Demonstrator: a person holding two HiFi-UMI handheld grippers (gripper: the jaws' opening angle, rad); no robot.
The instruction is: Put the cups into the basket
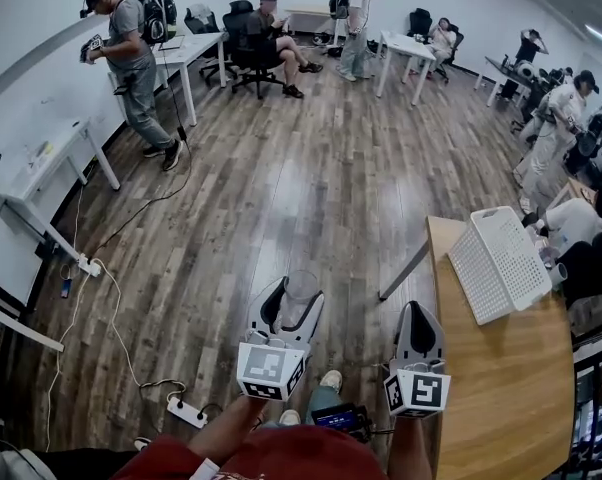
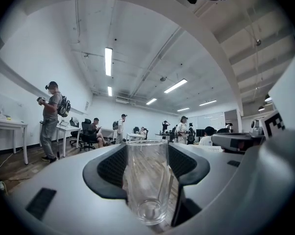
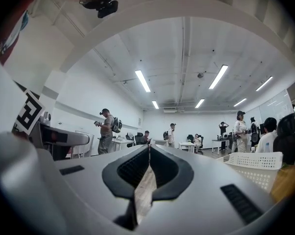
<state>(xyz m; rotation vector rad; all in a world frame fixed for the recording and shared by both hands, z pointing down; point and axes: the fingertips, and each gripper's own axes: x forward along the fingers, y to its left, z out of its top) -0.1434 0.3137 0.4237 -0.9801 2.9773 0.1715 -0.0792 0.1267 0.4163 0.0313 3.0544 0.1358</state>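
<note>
Clear glass cup (image 2: 147, 180), held in the left hand-held gripper (image 1: 286, 313). The jaws are closed on the cup's wall, one pad per side, w/ the grip at the lower-to-mid part.

Handling (judged): rigid, smooth-walled and prob. slippery against the pads. It is fragile if dropped or knocked on a hard edge. It looks empty, so fairly light, w/ the thick base the heaviest part. The best hold is likely across the straight wall near the base, as here.

Orientation: the long axis runs along the jaws. The base is toward the gripper body, and the open mouth points fwd, away from the person, past the jaw tips.

Position: over the wood floor, left of the desk (image 1: 501, 388) and well apart from the white perforated basket (image 1: 499, 263) on it.

Right hand-held gripper (image 3: 148, 155): jaws closed to a slit, nothing between them.
</note>
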